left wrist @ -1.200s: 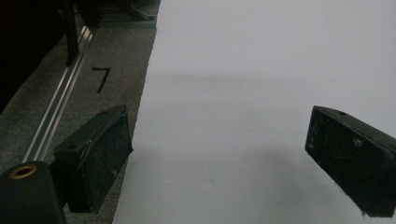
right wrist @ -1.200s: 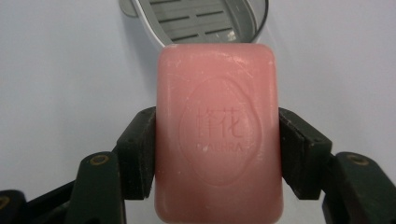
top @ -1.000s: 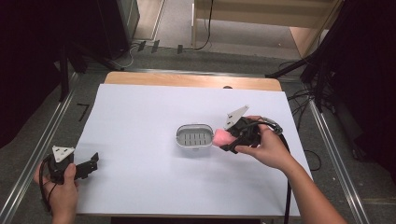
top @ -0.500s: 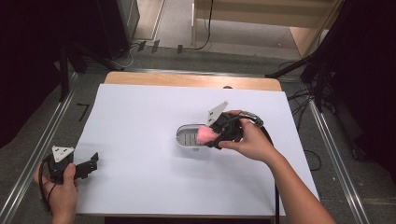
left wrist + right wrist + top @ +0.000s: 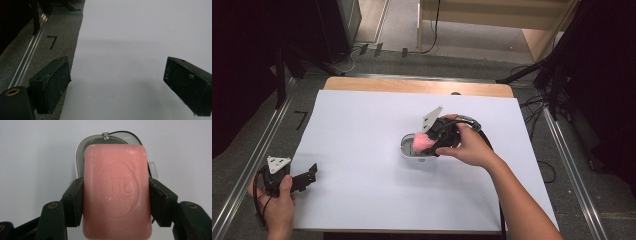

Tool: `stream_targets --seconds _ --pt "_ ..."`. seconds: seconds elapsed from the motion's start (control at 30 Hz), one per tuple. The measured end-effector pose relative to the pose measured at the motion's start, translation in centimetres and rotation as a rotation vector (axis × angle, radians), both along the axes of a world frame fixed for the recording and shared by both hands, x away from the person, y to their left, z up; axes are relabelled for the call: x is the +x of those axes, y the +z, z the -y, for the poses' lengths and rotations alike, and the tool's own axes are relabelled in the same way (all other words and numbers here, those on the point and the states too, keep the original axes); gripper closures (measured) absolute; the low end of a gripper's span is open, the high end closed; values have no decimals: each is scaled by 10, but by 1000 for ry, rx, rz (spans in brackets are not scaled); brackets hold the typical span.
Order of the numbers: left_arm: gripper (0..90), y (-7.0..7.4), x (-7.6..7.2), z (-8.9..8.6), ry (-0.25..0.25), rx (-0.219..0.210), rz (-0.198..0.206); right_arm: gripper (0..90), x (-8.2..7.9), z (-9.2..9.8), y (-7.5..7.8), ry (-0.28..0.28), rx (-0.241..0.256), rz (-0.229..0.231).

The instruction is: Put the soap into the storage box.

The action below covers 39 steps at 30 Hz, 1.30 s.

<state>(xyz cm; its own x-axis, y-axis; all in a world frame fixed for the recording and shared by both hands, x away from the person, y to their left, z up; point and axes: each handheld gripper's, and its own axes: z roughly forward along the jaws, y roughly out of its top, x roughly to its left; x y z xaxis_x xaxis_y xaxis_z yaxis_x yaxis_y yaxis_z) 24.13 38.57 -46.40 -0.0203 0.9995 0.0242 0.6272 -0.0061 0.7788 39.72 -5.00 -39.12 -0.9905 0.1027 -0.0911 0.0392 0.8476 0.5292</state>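
table (image 5: 362,125) fills mid frame, white sheet on top | soap dish (image 5: 408,148) just right of centre | right gripper (image 5: 428,142) over the dish, jaws pinching the pink soap (image 5: 117,195) (stamped face up) | left gripper (image 5: 307,176) lower left, jaws spread wide, nothing between

Moved leftward with the right tool (image 5: 428,142): pink soap (image 5: 422,141), a second ago just right of the dish (image 5: 408,148), half a second ago over the dish's right end, now above the dish's middle. Shifted along with it: right hand (image 5: 467,145), now closer to the dish's right rim.
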Motion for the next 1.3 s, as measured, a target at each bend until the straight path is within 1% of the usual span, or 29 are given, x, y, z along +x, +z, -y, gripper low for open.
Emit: stream_targets --seconds 0.07,0.13,0.17,0.2,0.3,0.47,0.5,0.57,0.63,0.67,0.7,0.73,0.77,0.8,0.93,1.0,1.07,1.17,1.2,1.23,1.27,1.3 --pt "77 0 0 0 1 0 -1 389 0 -2 0 4 -7 7" --pt "77 0 0 0 0 -1 -1 388 1 -5 -1 7 -14 5" --pt "77 0 0 0 0 -1 -1 389 2 -7 -2 4 -12 -5" --pt "77 0 0 0 0 -1 -1 389 2 -8 -3 11 -14 -2" --pt "77 0 0 0 0 -1 1 389 3 -9 -5 5 -23 -5" --pt "77 0 0 0 -1 -2 1 388 6 -11 -6 2 -7 -9" --pt "77 0 0 0 -1 -2 1 388 6 -12 -7 -2 -4 -17" --pt "77 0 0 0 -1 -2 1 384 6 -13 -8 -1 -8 -18" --pt "77 0 0 0 -1 -2 1 389 7 -13 -8 1 2 -26" --pt "77 0 0 0 -1 -2 1 408 7 -12 -7 -3 12 -20" --pt "77 0 0 0 -1 -2 0 374 8 -12 -6 -5 34 -20" --pt "77 0 0 0 -1 -2 0 356 8 -11 -4 -26 53 -24" --pt "77 0 0 0 -1 -2 0 356 8 -11 -4 -26 53 -24" --pt "77 0 0 0 -3 -1 0 355 9 -8 -1 -38 62 -28" --pt "77 0 0 0 -2 -2 0 343 9 -3 0 -47 59 -30" --pt "77 0 0 0 -1 -1 0 337 8 3 1 -66 71 -34" --pt "77 0 0 0 -2 -2 0 326 7 7 2 -84 86 -45" --pt "77 0 0 0 -3 -1 0 289 6 15 0 -113 93 -59" --pt "77 0 0 0 -3 -1 0 289 6 15 0 -113 93 -59" --pt "77 0 0 0 -2 0 1 271 6 20 -1 -137 102 -87" --pt "77 0 0 0 -2 0 1 271 6 20 -1 -137 102 -87" --pt "77 0 0 0 -2 1 1 247 5 27 -1 -166 114 -94"
